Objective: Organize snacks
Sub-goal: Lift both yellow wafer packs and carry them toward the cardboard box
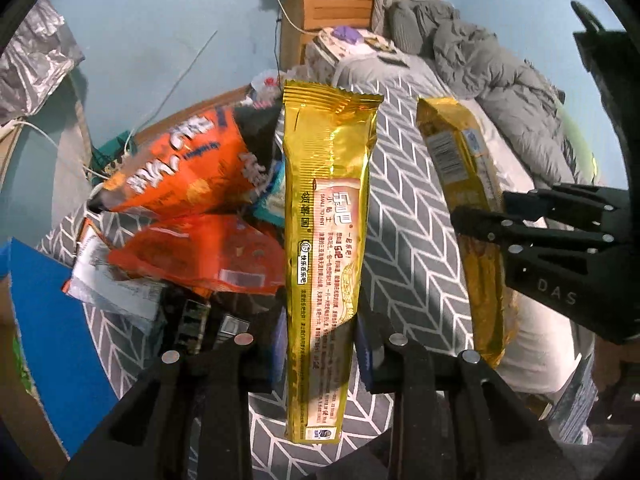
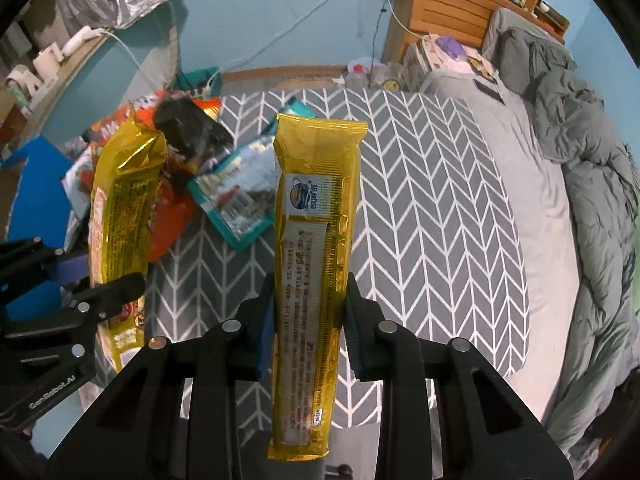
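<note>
Each gripper holds a long gold snack packet upright above the grey chevron mat (image 2: 420, 200). In the left wrist view my left gripper (image 1: 322, 340) is shut on the lower part of one gold packet (image 1: 326, 200). To its right my right gripper (image 1: 480, 212) pinches the second gold packet (image 1: 456, 160). The right wrist view shows my right gripper (image 2: 308, 304) shut on its gold packet (image 2: 316, 208), with my left gripper (image 2: 104, 280) and its packet (image 2: 120, 200) at the left. A pile of snacks lies on the mat: orange bags (image 1: 180, 168), a teal packet (image 2: 240, 200), a dark packet (image 2: 188, 128).
A bed with a rumpled grey duvet (image 2: 580, 160) runs along the right, with a wooden headboard (image 2: 448, 4) behind. A blue board (image 1: 52, 320) stands at the left of the mat. White cables (image 2: 128, 52) and a teal wall lie beyond the pile.
</note>
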